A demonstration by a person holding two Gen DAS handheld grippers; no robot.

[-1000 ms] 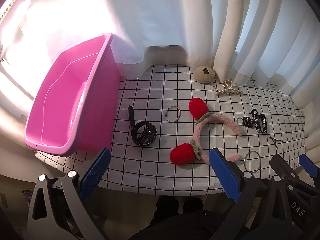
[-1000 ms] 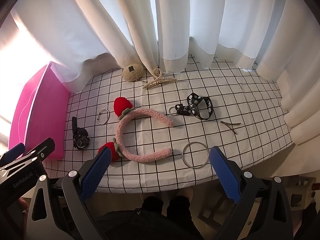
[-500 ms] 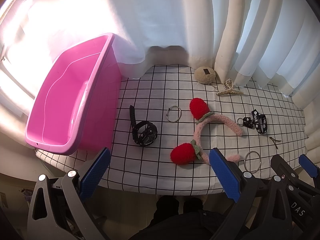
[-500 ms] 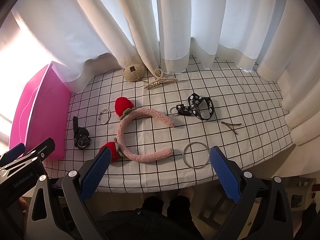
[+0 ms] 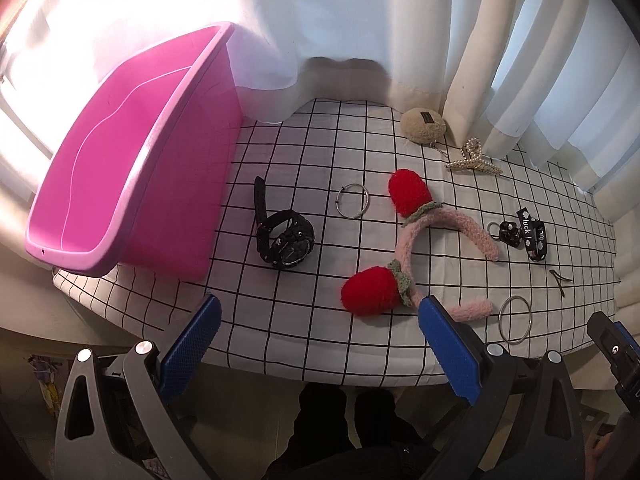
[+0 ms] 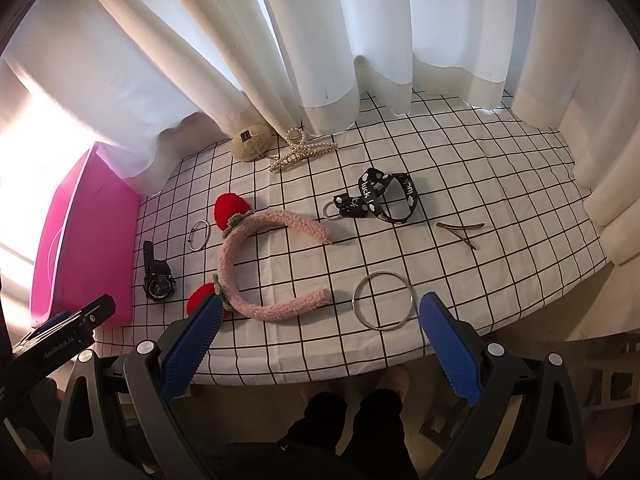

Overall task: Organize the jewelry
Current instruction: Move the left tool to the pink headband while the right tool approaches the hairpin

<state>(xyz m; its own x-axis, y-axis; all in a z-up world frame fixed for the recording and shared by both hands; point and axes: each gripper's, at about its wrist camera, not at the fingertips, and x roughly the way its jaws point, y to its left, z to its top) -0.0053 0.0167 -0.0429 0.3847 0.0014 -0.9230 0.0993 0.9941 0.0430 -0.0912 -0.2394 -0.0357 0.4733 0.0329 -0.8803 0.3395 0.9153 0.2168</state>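
Checked tablecloth (image 6: 460, 184) holds one headband (image 6: 256, 264), one watch (image 5: 286, 236), two rings (one large (image 6: 383, 300), one small (image 5: 353, 201)), one hair claw (image 6: 304, 152). One pink tub (image 5: 112, 184) at left. Left gripper (image 5: 320, 344), right gripper (image 6: 320, 340): jaws spread, empty.

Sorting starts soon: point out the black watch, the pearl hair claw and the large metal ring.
black watch (image 5: 289, 241), left wrist view, on its dial.
pearl hair claw (image 6: 301, 151), right wrist view, on its body.
large metal ring (image 6: 355, 307), right wrist view, on its left rim.
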